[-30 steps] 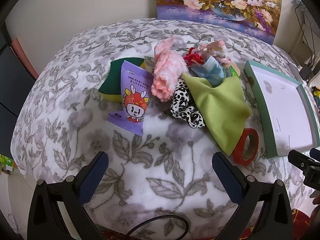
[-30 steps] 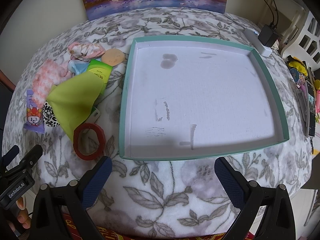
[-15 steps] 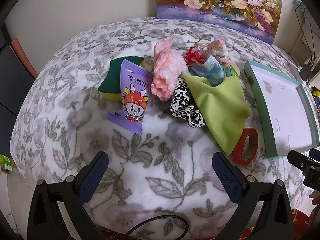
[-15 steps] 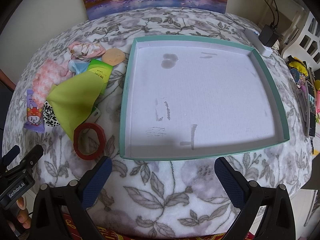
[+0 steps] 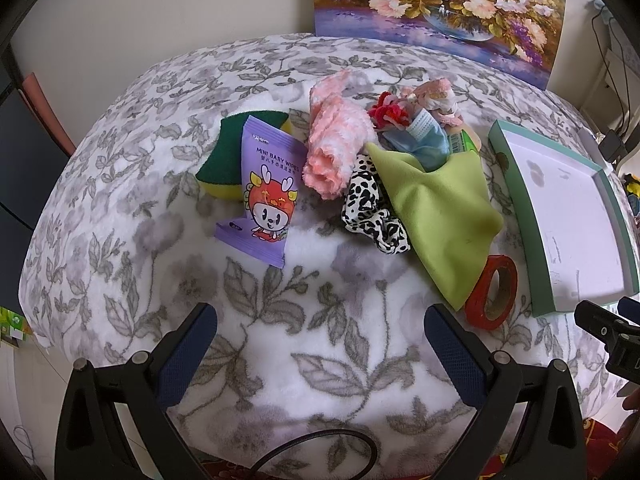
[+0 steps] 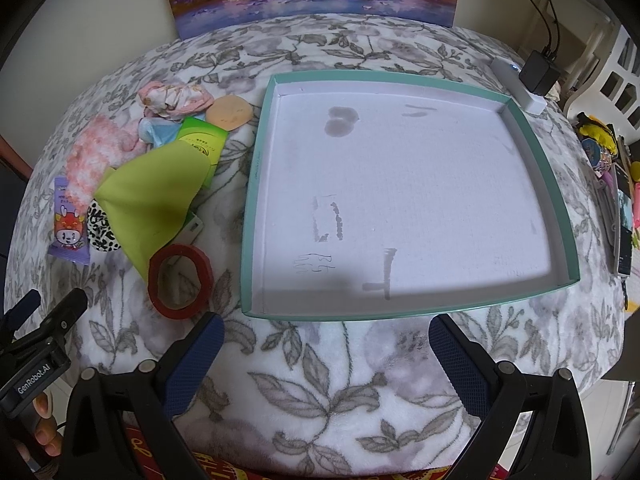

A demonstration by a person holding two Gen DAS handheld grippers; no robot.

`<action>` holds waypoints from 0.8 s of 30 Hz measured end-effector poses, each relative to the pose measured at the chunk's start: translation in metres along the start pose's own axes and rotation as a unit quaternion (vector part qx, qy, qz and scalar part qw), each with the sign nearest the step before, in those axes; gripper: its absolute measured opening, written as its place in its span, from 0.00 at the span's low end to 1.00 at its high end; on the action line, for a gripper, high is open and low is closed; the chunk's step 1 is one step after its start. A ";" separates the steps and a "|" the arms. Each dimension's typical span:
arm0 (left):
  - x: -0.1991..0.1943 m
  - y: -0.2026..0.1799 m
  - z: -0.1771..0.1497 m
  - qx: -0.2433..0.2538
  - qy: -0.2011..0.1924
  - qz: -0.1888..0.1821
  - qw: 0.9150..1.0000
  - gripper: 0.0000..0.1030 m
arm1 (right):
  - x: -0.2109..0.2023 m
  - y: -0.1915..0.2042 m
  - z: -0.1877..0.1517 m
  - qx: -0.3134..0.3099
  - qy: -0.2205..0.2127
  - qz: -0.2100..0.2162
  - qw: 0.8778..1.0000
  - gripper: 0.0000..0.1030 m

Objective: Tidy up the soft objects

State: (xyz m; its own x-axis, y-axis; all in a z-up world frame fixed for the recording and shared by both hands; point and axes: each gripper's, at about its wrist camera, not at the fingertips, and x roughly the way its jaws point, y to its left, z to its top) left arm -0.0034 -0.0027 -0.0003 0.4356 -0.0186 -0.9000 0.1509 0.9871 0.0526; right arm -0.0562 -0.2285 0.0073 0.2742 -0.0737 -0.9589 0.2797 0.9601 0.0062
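The left gripper (image 5: 320, 344) hovers low over the flowered blanket (image 5: 312, 320), its fingers (image 5: 188, 344) spread wide and grasping nothing. Ahead of it, toward twelve o'clock, lies the heap of soft things. A purple pack of baby wipes (image 5: 266, 192) leans on a green and yellow sponge (image 5: 222, 152) at eleven o'clock. Just beside it sits a rolled pink towel (image 5: 332, 148), and against that a black-and-white scrunchie (image 5: 370, 208). A lime green cloth (image 5: 436, 208) overlaps the scrunchie and partly covers a blue face mask (image 5: 424, 140). A red flower clip (image 5: 386, 114) and a pink scrunchie (image 5: 434, 98) rest at the far edge of the heap. A red tape roll (image 5: 492, 294) touches the cloth's near corner, at two o'clock.

The right gripper (image 6: 322, 354) also has its fingers (image 6: 194, 354) released and bare. Straight ahead of it lies a shallow teal tray (image 6: 250, 200) with a white floor, nothing in it. The heap sits at ten o'clock, just beside the tray's left wall, including a round tan sponge (image 6: 230, 112) and a green packet (image 6: 202, 140).
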 end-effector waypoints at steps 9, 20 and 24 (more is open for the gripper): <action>0.001 0.000 -0.001 0.000 0.000 0.000 1.000 1.00 | 0.000 0.000 0.000 -0.001 0.000 0.000 1.000 1.00; 0.001 0.001 0.000 -0.001 0.001 0.000 1.000 1.00 | 0.001 -0.001 0.001 -0.001 0.001 0.000 1.000 1.00; 0.001 0.000 -0.001 -0.002 0.002 -0.003 1.000 1.00 | 0.001 -0.001 0.001 -0.002 0.001 0.001 1.000 1.00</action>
State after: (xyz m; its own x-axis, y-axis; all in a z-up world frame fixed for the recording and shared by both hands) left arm -0.0036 -0.0024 -0.0019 0.4310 -0.0247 -0.9020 0.1498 0.9877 0.0445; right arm -0.0555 -0.2301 0.0063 0.2723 -0.0717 -0.9595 0.2763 0.9611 0.0066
